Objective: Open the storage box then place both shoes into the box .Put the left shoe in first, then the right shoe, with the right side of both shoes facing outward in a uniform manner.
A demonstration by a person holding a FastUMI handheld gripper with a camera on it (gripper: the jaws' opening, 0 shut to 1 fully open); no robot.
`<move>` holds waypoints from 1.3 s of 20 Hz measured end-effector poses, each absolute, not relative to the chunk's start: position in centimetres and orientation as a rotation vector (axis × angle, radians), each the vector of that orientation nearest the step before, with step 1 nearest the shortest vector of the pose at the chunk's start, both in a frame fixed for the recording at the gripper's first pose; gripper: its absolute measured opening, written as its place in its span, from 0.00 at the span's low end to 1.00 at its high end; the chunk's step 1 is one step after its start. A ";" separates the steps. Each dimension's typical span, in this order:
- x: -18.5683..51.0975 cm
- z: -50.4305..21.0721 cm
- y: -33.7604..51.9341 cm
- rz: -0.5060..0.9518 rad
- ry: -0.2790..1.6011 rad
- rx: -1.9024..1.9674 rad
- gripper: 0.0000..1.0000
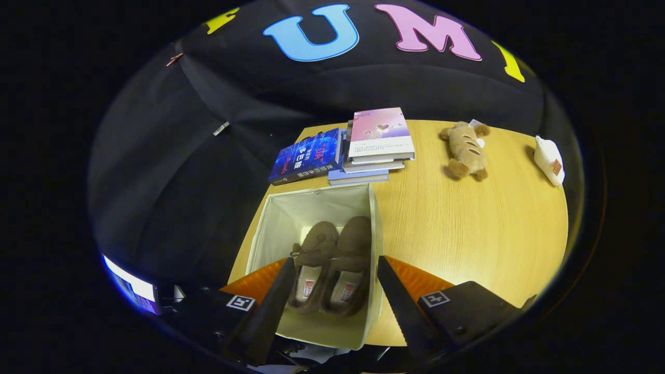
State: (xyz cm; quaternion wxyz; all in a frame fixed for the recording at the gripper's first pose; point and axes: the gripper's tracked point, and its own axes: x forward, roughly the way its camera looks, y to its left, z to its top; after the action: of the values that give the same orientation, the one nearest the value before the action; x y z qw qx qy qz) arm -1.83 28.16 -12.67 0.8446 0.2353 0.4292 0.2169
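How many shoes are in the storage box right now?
2. The left shoe and right shoe lie side by side in the storage box, between the open jaws of the gripper.

The tool (332, 270) hangs spread wide above two shoes (332, 265) lying in the storage box (311, 205).

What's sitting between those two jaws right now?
In the gripper view, two brown shoes lie side by side inside the open storage box, between the spread gripper jaws, untouched.
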 end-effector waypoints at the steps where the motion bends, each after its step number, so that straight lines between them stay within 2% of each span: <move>1: -1.9 -12.6 28.0 0.460 0.900 0.499 0.99; 12: -0.5 -10.1 23.1 0.454 0.746 0.517 0.99; 26: 1.8 -4.7 4.2 0.235 0.385 0.388 0.99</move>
State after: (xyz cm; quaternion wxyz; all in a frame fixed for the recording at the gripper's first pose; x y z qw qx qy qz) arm 1.77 4.22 -4.74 0.9560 0.1911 0.1899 0.1159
